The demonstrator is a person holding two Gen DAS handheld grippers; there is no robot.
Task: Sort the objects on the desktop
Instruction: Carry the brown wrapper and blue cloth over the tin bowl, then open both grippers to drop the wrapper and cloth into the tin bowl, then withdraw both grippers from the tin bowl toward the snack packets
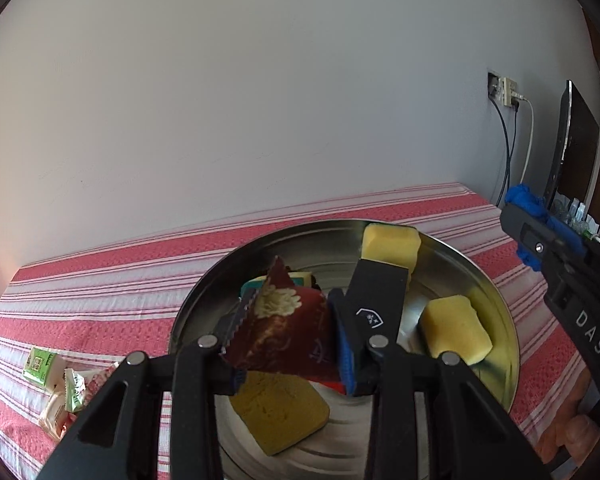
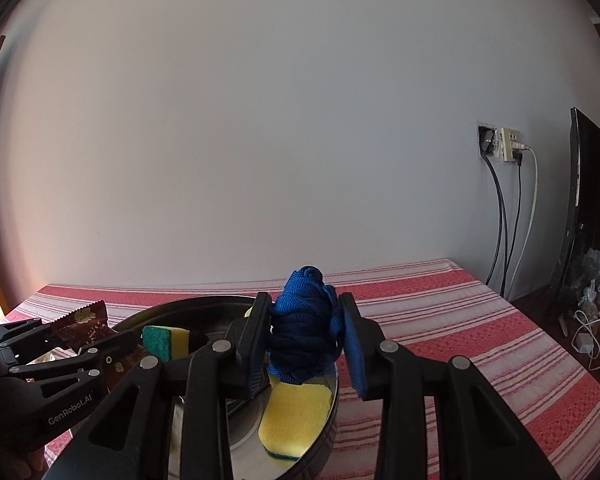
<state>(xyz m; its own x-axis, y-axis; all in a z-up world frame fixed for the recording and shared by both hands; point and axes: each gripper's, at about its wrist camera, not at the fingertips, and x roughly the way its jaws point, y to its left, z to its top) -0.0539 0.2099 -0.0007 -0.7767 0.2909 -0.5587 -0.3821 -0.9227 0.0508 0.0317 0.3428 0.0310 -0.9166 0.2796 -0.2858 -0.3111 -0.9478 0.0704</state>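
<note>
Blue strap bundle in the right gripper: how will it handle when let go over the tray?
The blue strap bundle looks woven and soft, squeezed between the right gripper pads, so probably floppy and light. Its loose folds may spring open; rolling seems unlikely.

Background stuff: wall socket with cables hanging straight down from it, a dark curved monitor just right of the socket, white charger lying below that monitor, plain white wall left of the socket
</note>
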